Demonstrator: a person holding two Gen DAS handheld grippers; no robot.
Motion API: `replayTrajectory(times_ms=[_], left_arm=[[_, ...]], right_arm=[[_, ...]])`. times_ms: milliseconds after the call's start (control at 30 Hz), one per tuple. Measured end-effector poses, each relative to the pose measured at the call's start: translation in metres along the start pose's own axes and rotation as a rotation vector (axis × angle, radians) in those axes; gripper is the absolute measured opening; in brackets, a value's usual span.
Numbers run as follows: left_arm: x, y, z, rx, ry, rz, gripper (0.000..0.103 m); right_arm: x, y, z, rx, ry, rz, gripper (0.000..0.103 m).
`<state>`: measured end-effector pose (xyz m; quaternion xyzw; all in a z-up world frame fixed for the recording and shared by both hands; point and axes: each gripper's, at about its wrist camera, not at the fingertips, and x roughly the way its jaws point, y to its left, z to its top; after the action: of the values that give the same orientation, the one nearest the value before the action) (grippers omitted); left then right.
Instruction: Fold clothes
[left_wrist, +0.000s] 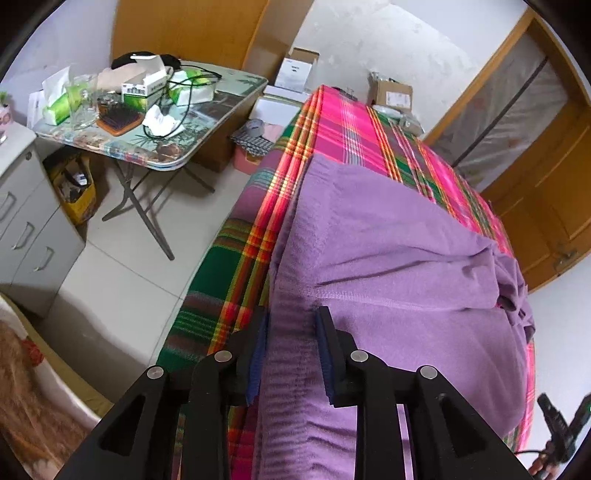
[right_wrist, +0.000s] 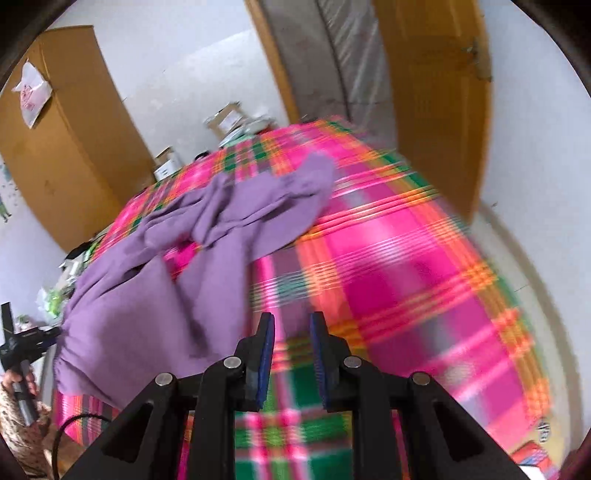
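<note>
A purple knit garment (left_wrist: 388, 251) lies spread on a bed covered with a pink, green and orange plaid sheet (left_wrist: 351, 125). My left gripper (left_wrist: 291, 321) sits at the garment's near ribbed hem; the hem cloth passes between its parted fingers, which are open. In the right wrist view the garment (right_wrist: 221, 221) lies rumpled to the left, one sleeve reaching toward the bed's far side. My right gripper (right_wrist: 291, 325) is open and empty above the bare plaid sheet (right_wrist: 406, 266), just right of the garment's edge. That view is motion-blurred.
A cluttered folding table (left_wrist: 207, 136) with boxes, tissues and cables stands left of the bed. A grey drawer cabinet (left_wrist: 26, 229) is at the left. Cardboard boxes (left_wrist: 393, 92) sit at the bed's far end. Wooden doors (left_wrist: 546, 184) are to the right.
</note>
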<state>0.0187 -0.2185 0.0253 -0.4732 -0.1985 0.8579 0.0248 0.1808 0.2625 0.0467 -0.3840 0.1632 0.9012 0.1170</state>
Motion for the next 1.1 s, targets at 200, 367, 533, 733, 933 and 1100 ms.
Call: replayTrajectory(times_ms=[200,367,533,733,933,1100], left_arm=[[-0.026,-0.005,-0.017,0.018,-0.03,0.014,0.027],[-0.045,-0.024,-0.04,0.071,-0.051,-0.027,0.027],[-0.053,-0.055,-0.067,0.144,-0.066,-0.06,0.027],[-0.044,-0.102,-0.111,0.325,-0.018,-0.088,0.028],[-0.034,-0.123,-0.134,0.417,-0.006,-0.039,0.028],[-0.023,-0.132,-0.136,0.403,0.0,-0.085,0.028]], right_arm=[[-0.056,-0.038,0.01,-0.068,-0.094,-0.159,0.02],[-0.082,-0.057,0.01,-0.129,-0.116,-0.276,0.02],[-0.028,-0.046,-0.017,-0.17,-0.017,-0.207,0.02],[0.035,-0.006,-0.038,-0.196,0.071,0.039,0.02],[0.063,0.009,-0.019,-0.201,0.071,0.11,0.02],[0.092,0.014,0.001,-0.147,0.082,0.154,0.02]])
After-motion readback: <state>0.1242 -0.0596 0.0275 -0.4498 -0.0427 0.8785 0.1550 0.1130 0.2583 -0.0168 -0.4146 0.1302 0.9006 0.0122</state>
